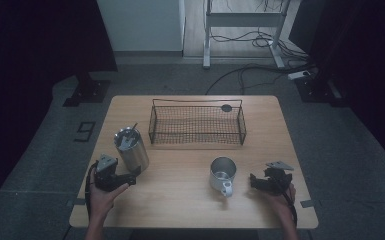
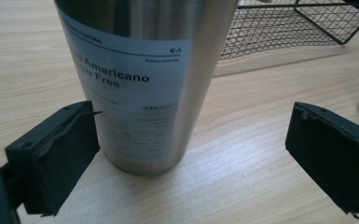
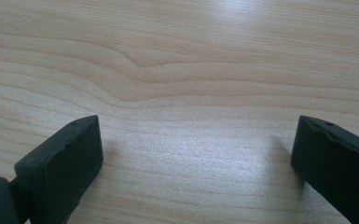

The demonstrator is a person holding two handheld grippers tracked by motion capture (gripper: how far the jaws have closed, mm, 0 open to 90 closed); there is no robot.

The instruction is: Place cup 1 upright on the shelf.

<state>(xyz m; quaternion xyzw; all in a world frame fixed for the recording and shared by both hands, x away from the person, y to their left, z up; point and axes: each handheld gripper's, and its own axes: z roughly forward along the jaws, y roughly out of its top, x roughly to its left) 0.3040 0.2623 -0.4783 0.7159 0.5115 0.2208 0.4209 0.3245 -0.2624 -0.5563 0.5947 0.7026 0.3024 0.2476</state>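
Pale wood grain runs across the desk (image 1: 190, 200), which stands on a grey floor with cables trailing beyond its far edge. A black wire basket (image 1: 197, 125) sits along the far edge, near the middle, with a small dark round thing (image 1: 226, 107) at its far right corner; I cannot tell what it is.

Toward the left edge stands a tall steel tumbler (image 1: 131, 149), upright, with something thin poking out of its open top. Its label, seen in the left gripper view, reads "Americano" and "Free". The left gripper (image 1: 129, 178) lies just at the tumbler's base on the near side, held in the person's left hand (image 1: 102, 192). In the left gripper view its 2 black jaws stand wide apart, 1 of them close against the tumbler's (image 2: 144, 84) lower wall, the other well off to the side over bare wood.

A steel mug (image 1: 222, 175) stands right of the desk's middle, handle turned toward the near edge. The right gripper (image 1: 255, 181) rests near the right edge, just beside the mug but apart from it, held in the right hand (image 1: 282, 197). Its jaws are spread wide over bare wood.
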